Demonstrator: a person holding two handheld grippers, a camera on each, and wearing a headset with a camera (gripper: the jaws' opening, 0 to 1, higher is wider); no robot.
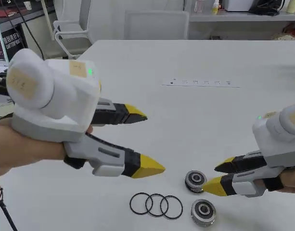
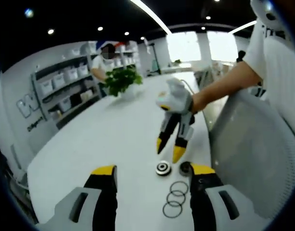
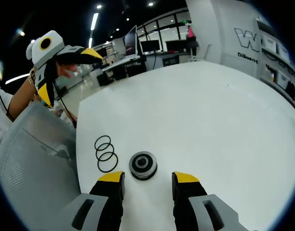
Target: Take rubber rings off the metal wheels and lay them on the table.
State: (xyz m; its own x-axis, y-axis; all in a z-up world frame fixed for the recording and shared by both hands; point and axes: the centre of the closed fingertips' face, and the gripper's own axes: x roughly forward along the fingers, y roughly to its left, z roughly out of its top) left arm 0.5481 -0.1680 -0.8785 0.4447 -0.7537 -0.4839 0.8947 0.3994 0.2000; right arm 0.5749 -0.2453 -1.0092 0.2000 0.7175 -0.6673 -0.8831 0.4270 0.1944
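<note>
Already three rings (image 1: 156,205) lie on the bench (image 1: 185,115); left gripper (image 1: 154,143) and right gripper (image 3: 148,176) show fingers released. Next, right should pinch the twelve-o'clock wheel (image 3: 143,165) ring.

Jaws apart, right claw (image 3: 148,176) faces a metal wheel (image 3: 143,165) beside rubber rings (image 3: 105,154).

Large letter "W" (image 3: 246,36) on the wall (image 3: 219,29); smaller lettering illegible

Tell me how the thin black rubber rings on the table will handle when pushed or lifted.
The three thin black rubber rings lie flat and overlapping on the white table, so they would probably slide rather than roll. Being so thin, one likely sags when lifted and is hard to pinch off the surface. Pushing one may drag its neighbours.
</note>
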